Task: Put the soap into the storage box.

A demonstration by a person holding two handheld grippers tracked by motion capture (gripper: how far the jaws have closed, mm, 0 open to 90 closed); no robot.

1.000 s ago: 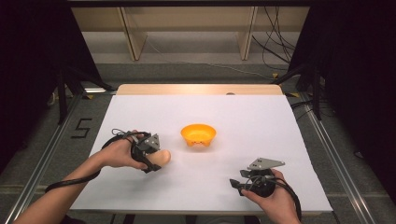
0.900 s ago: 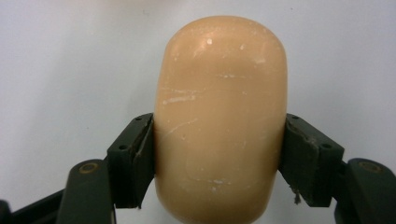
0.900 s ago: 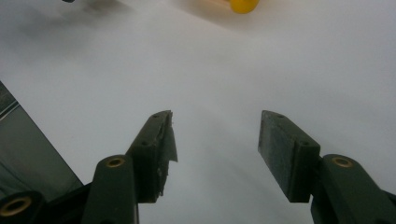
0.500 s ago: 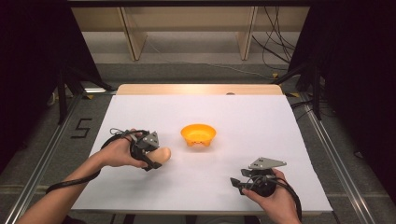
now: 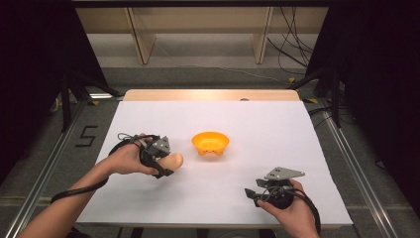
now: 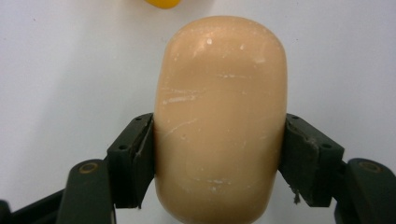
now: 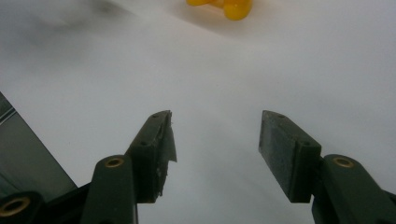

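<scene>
Almost nothing has changed over the last second: your left tool [image 5: 166,161] sits where it was, near the left edge of the table [image 5: 297,129], and its jaws are still clamped on the sides of the peach-coloured rounded block [image 6: 219,116]. The block looks, if anything, a touch closer to the orange bowl [image 5: 210,143], with its rounded end pointing that way. So the grasp reads as settled and the carry as barely begun.

The block lies low over the white table, between the left edge and the bowl at the middle. From the left gripper view the jaws press it on both flanks, and the bowl's yellow rim peeks in just beyond its far end.

Your right tool [image 5: 255,191] rests near the front edge, right of centre, its jaws standing wide with nothing between them; it is well apart from the bowl.

Nothing lies on the table between block and bowl, so the short path looks free. Mind the near rim when you lift over.
</scene>
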